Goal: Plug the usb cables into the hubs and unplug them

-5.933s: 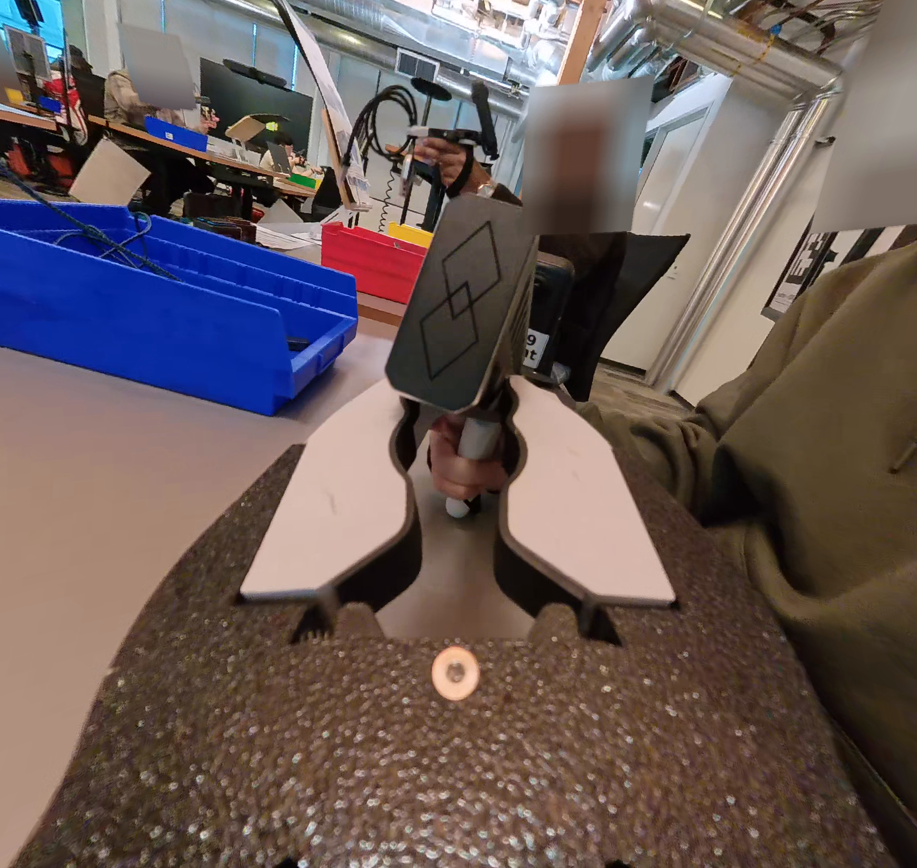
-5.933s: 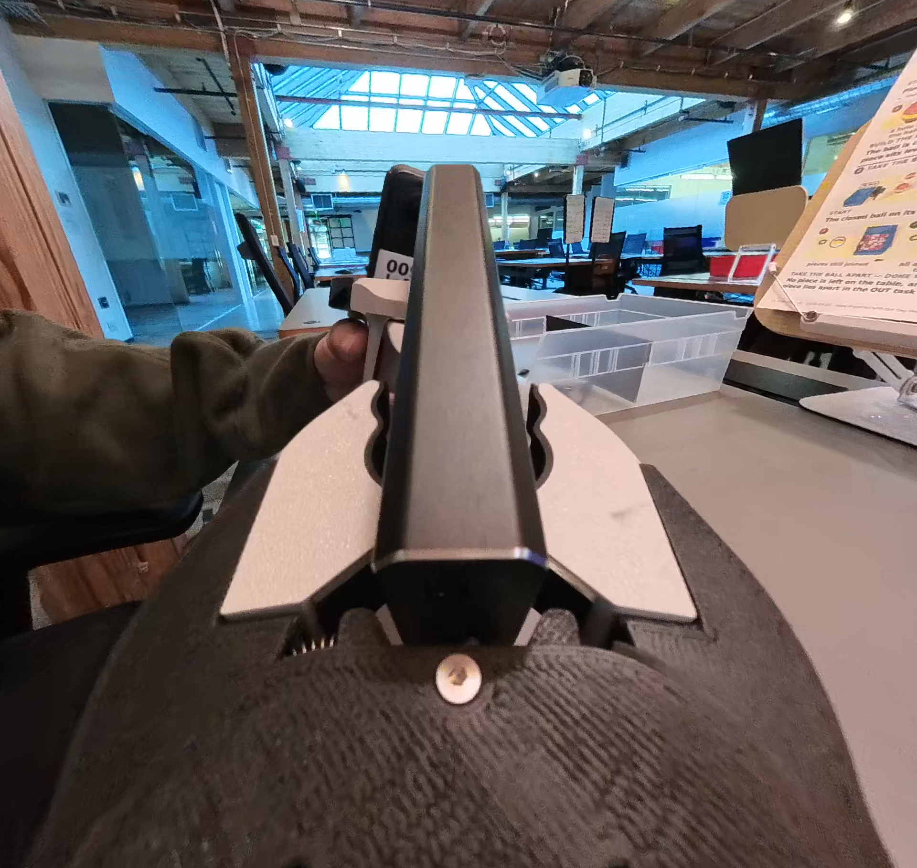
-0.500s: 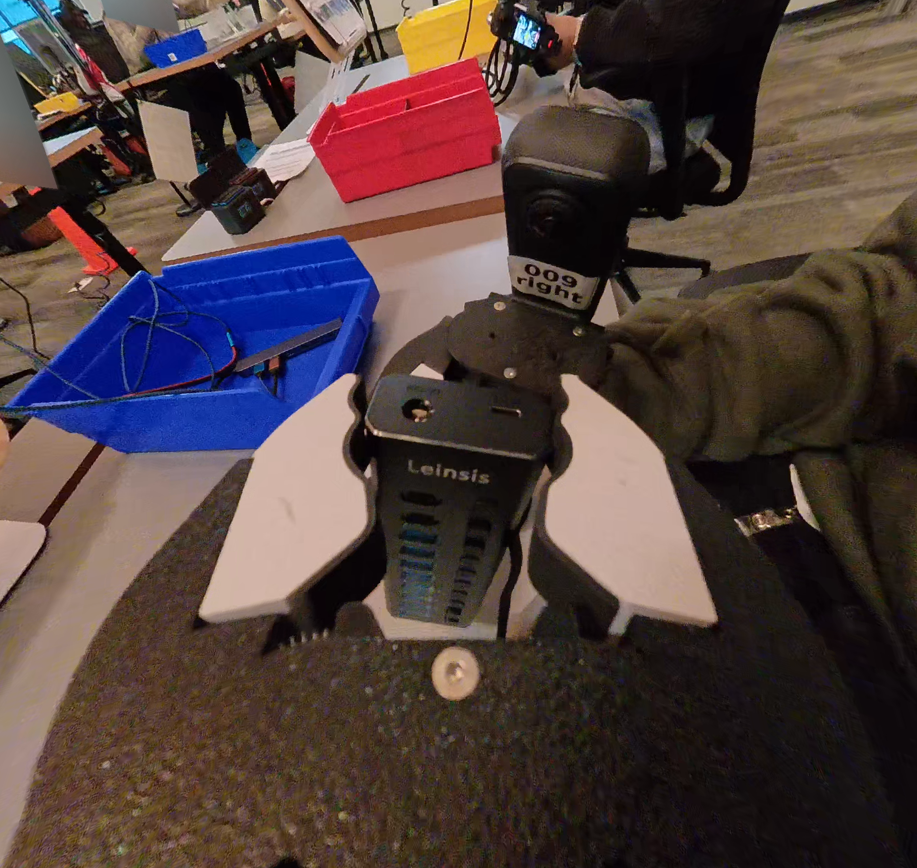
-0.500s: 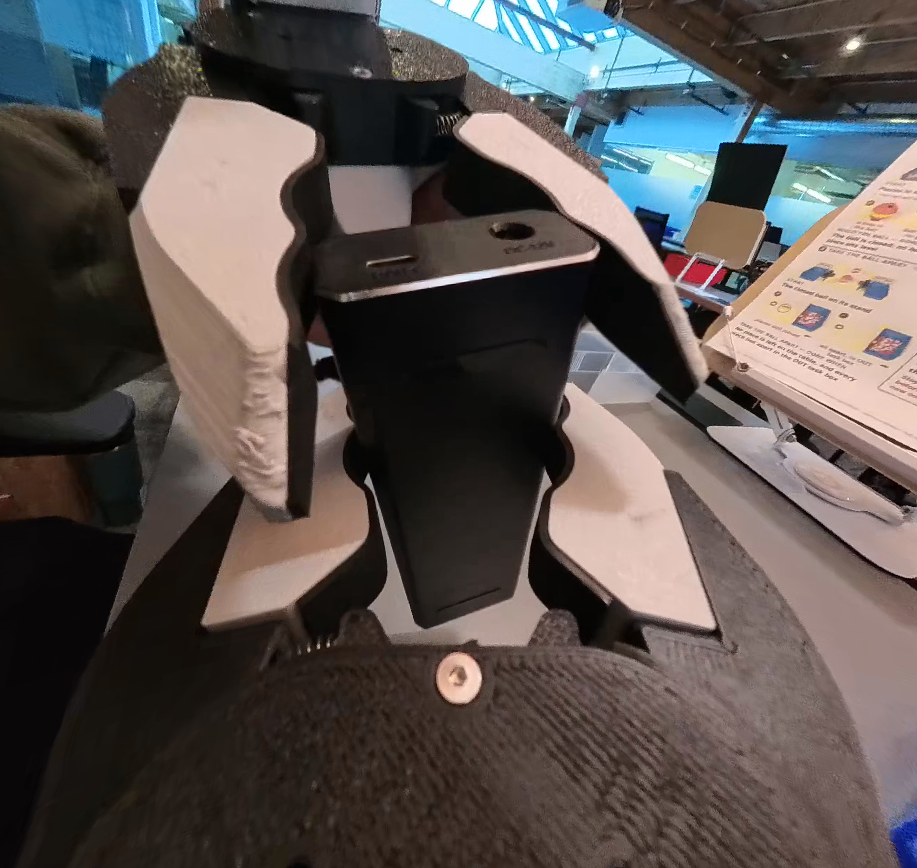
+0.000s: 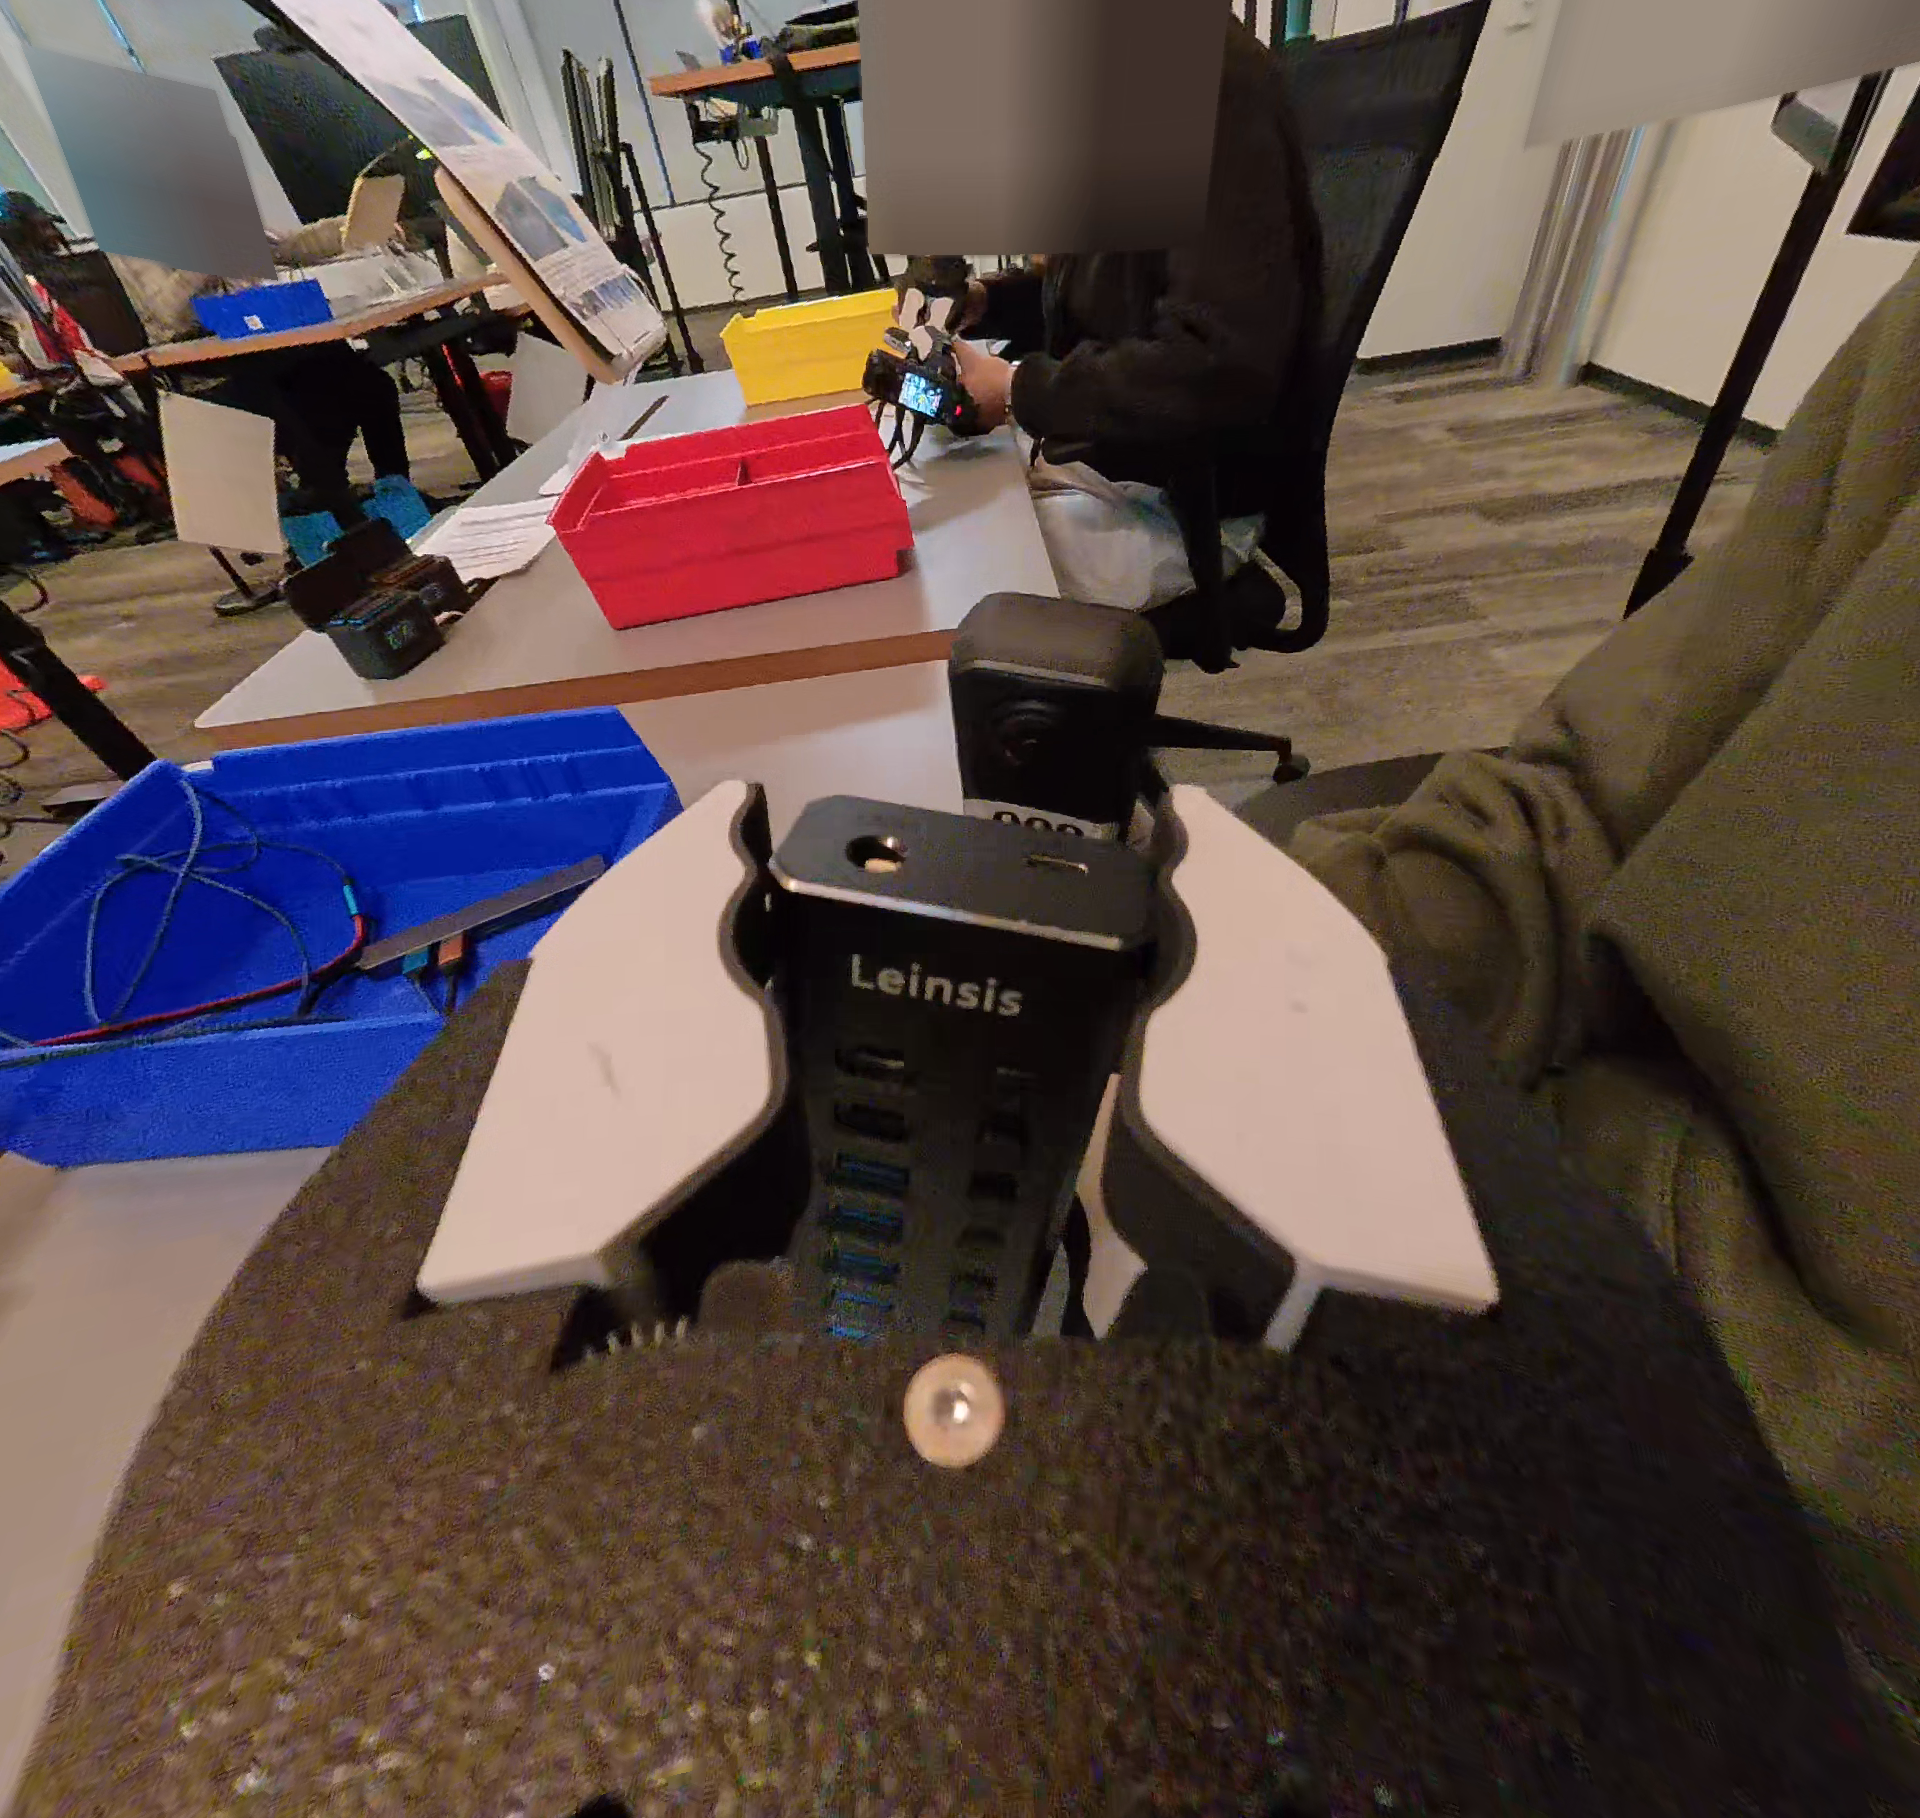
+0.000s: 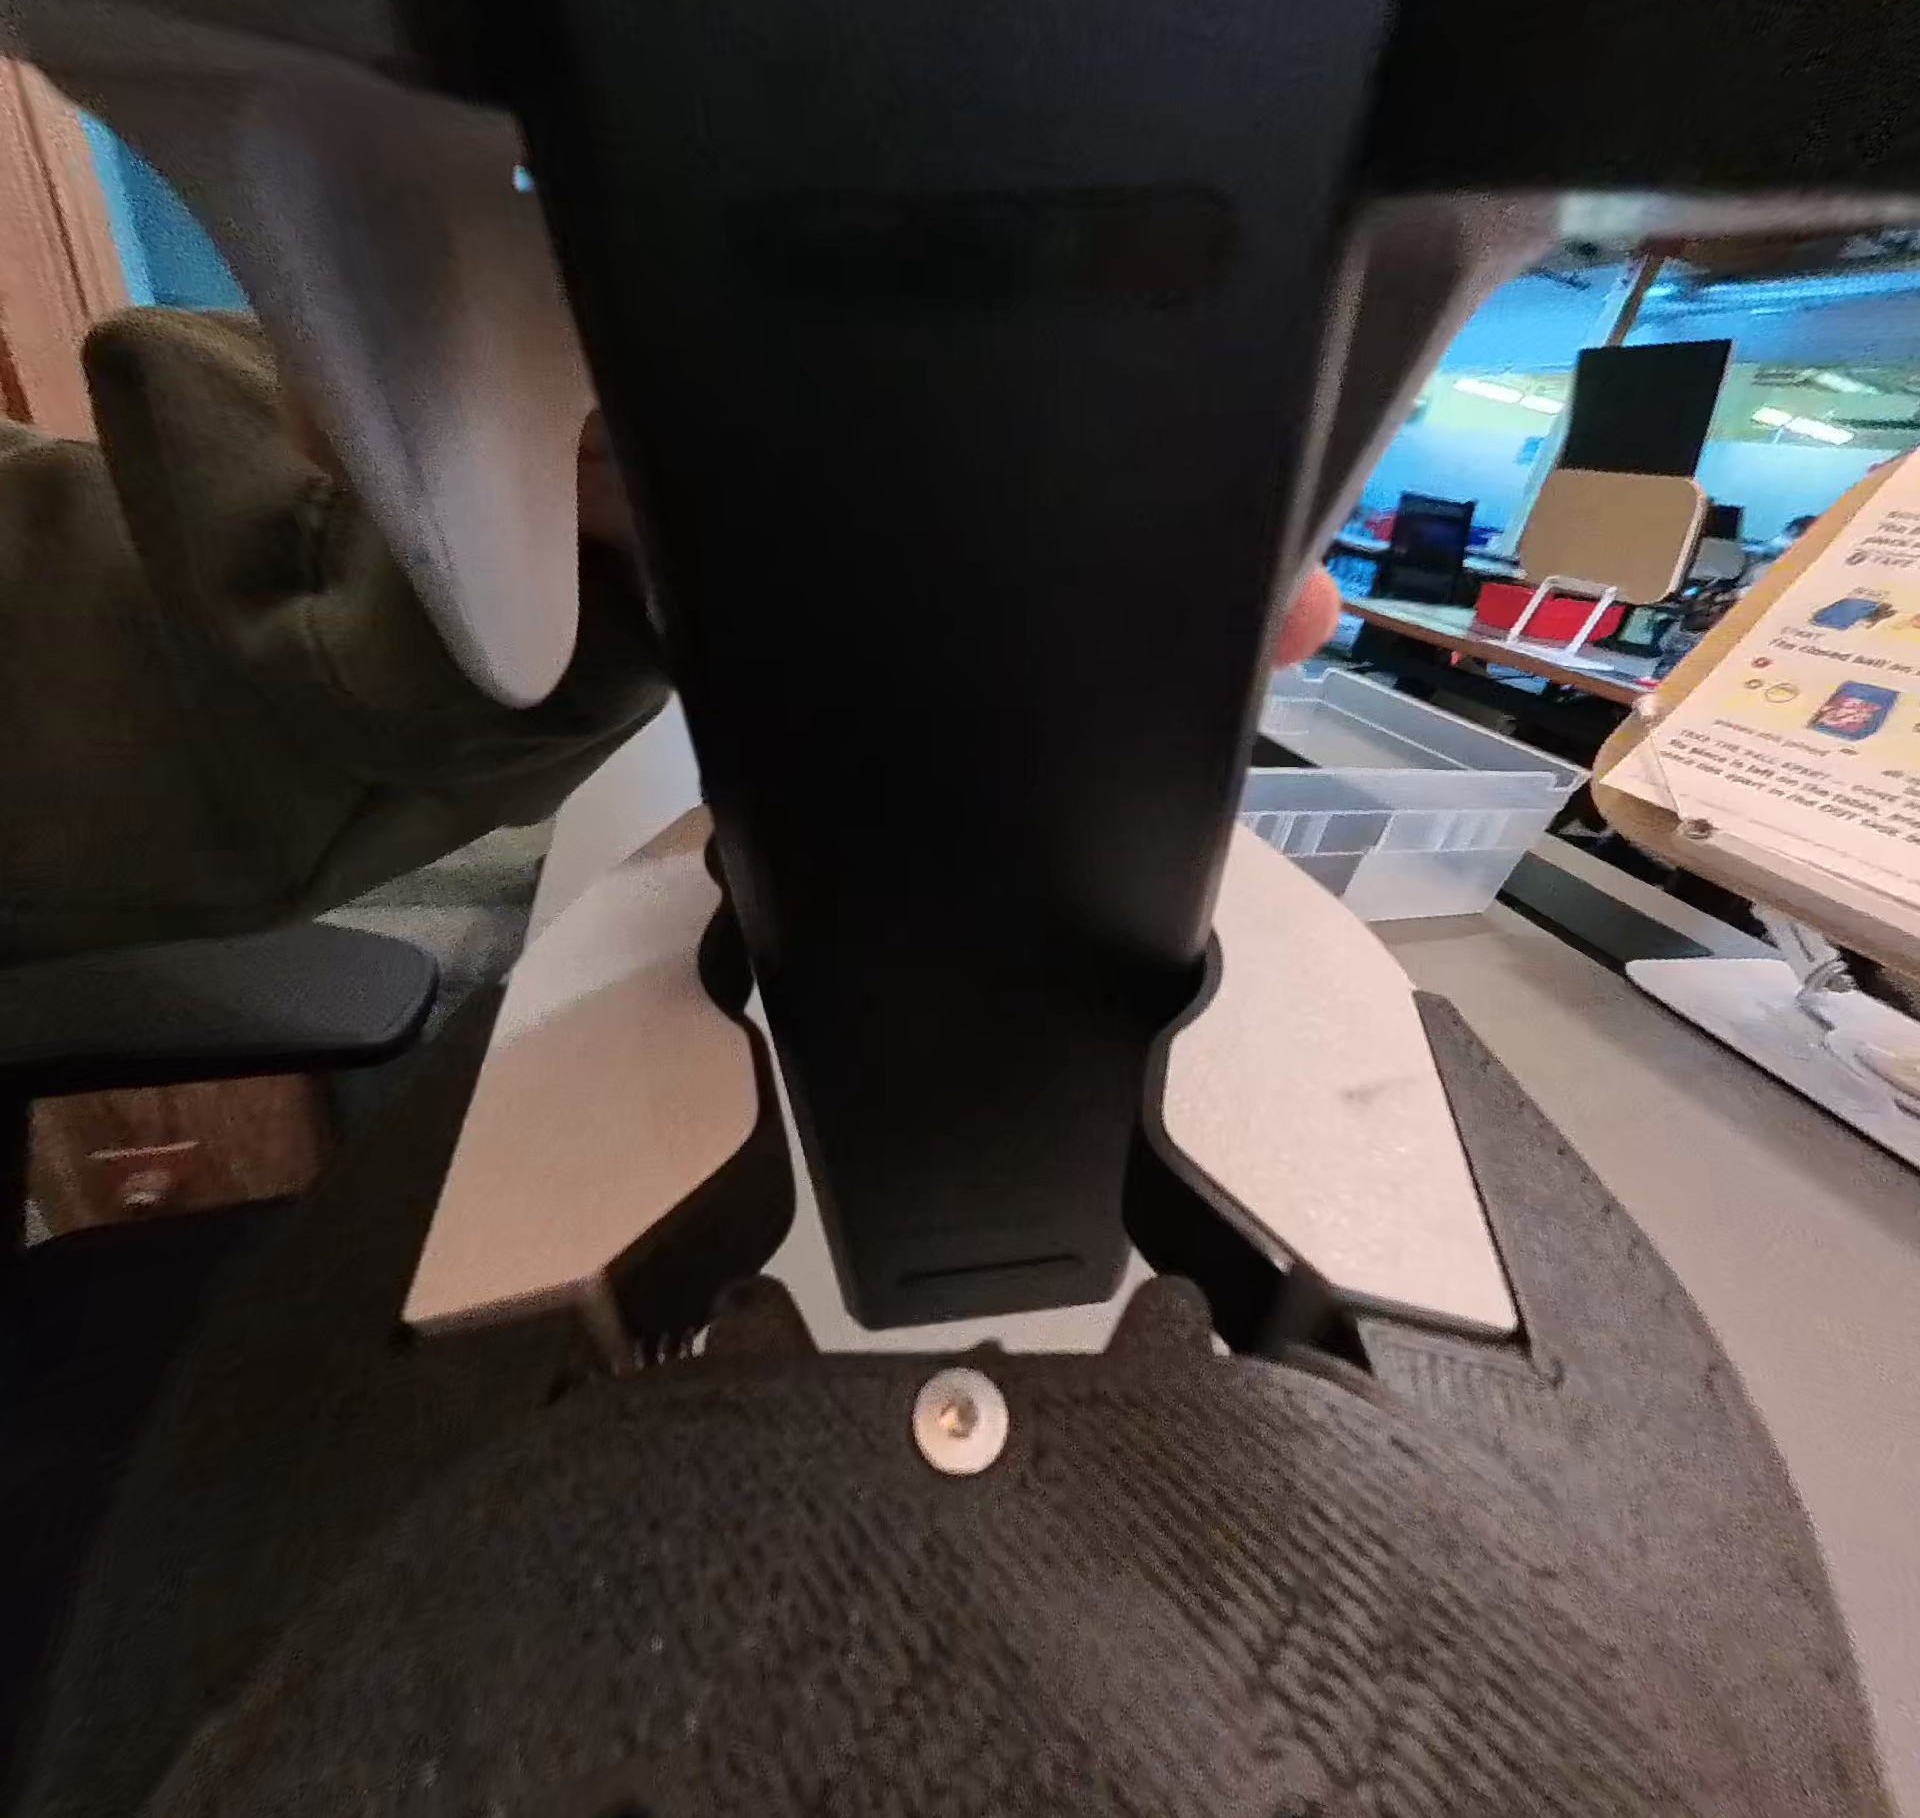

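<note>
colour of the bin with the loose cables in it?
Blue. The bin sits on the table to the left; clearest in the left wrist view.

White brand lettering on black hub (image 5: 935,1093)

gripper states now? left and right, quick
Left gripper: shut on the black USB hub.
Right gripper: shut on the same hub's other end.
</note>
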Tool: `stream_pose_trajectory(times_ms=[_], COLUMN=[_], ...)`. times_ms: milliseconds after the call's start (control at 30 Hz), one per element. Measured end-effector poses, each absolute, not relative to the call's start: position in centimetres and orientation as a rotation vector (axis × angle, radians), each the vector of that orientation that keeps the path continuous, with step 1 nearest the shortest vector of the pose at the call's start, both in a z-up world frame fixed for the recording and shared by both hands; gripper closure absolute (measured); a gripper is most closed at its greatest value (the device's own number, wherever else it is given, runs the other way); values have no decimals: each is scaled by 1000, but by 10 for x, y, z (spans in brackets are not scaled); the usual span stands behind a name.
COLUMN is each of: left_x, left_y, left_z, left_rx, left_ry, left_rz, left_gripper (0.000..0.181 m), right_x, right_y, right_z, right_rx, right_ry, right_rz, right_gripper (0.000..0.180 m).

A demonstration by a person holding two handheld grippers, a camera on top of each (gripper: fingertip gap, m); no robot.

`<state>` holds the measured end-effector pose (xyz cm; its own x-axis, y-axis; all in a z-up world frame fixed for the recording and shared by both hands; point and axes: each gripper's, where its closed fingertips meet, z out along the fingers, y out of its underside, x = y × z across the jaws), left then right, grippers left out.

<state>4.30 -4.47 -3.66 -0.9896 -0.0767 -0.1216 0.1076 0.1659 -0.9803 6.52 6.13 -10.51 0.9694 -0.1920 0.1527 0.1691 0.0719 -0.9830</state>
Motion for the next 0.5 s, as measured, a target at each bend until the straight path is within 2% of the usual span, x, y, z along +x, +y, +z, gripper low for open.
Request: stream_pose_trajectory(times_ms=[133, 333, 500], left_x=[38, 40, 65], left_y=[-49, -48, -34], left_z=[-39, -40, -48], left_rx=[52, 73, -30], left_ry=[2300, 2312, 2302], left_rz=[-1980, -1976, -1825], left_gripper=[112, 112, 118], right_x=[63, 67, 79], right_y=[65, 61, 50], right_z=[-105, -105, -114], right_rx=[-1460, -1448, -1432], right_ry=[25, 26, 95], right_rz=[-263, -299, -213], right_gripper=[96, 102, 102])
